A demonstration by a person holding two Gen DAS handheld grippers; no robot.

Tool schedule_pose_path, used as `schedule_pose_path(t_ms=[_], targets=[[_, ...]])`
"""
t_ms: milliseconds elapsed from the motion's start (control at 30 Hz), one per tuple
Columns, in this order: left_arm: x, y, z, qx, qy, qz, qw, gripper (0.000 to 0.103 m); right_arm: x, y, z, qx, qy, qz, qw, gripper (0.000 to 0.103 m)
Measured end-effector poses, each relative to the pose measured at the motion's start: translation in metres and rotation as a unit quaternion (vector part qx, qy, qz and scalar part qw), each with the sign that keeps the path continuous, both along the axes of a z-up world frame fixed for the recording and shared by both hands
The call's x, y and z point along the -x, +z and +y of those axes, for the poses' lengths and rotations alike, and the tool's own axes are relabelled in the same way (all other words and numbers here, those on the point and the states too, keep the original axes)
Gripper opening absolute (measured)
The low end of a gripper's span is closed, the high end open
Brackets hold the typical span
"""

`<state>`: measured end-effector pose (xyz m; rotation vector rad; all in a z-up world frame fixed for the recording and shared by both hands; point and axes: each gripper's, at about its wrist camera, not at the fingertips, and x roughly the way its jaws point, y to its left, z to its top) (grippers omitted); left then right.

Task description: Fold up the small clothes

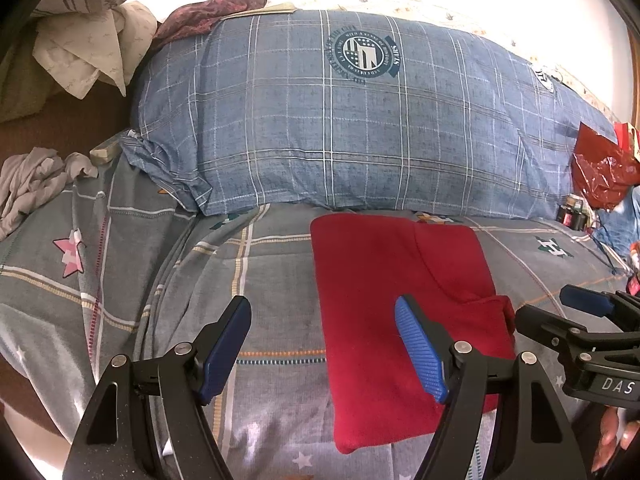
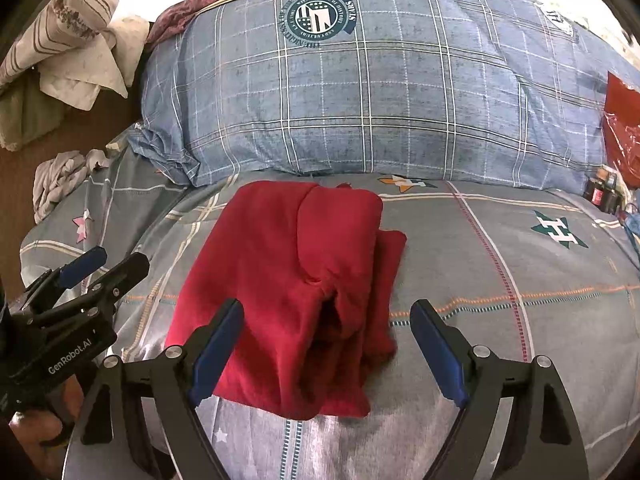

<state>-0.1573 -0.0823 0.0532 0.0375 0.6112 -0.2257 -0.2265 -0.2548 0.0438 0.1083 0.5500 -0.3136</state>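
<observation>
A red garment (image 1: 384, 304) lies folded into a tall rectangle on the grey patterned bedsheet (image 1: 256, 280). In the right wrist view the red garment (image 2: 288, 280) shows layered folds along its right side. My left gripper (image 1: 324, 344) is open and empty, hovering over the garment's left edge. My right gripper (image 2: 328, 344) is open and empty, just above the garment's near right corner. The right gripper also shows at the right edge of the left wrist view (image 1: 560, 312), and the left gripper shows at the left of the right wrist view (image 2: 108, 264).
A blue plaid pillow (image 1: 360, 120) lies across the bed behind the garment. A crumpled pale cloth (image 1: 32, 184) sits at the left. White and striped fabrics (image 1: 88, 48) are piled at the far left. A red plastic bag (image 1: 600, 168) and small bottles (image 1: 572, 212) sit at the right.
</observation>
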Motion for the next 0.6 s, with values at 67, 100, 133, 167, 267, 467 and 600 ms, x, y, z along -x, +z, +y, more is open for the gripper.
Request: schedule_pose_path(t_ms=[67,100,133,167,267,467,600], targets=[[-0.0002,-0.0009,-0.0015,-0.002,-0.003,0.001,1.0,0.073,-0.0015,-0.0006,0.0002,-0.001,0.001,0.001,1.0,0.087],[-0.0003,-0.0014,-0.0022,-0.002,-0.002,0.001,1.0,0.074,-0.002,-0.0012,0.0002,-0.001,0.001,0.001,1.0,0.087],[-0.0011,-0.0019,-0.0026,-0.002,-0.003,0.002,1.0,0.073,-0.0027,-0.0016,0.0002,-0.001,0.001,0.002,1.0,0.087],[-0.0019,-0.0023,-0.0028,-0.002,-0.003,0.003,1.0,0.073,-0.0031,-0.002,0.0002,0.0,0.002,0.003,1.0,0.087],[-0.0034,-0.0033,-0.0037,-0.002,-0.001,0.004,1.0,0.073,-0.0043,-0.0029,-0.0006,-0.002,0.001,0.004,1.0,0.087],[-0.0054,-0.0048,-0.0058,-0.004,0.0,0.006,1.0,0.073,-0.0063,-0.0052,-0.0043,-0.008,-0.002,0.008,1.0,0.087],[-0.0076,-0.0058,-0.0084,-0.004,0.002,0.008,1.0,0.074,-0.0074,-0.0064,-0.0036,-0.007,-0.002,0.011,1.0,0.087]])
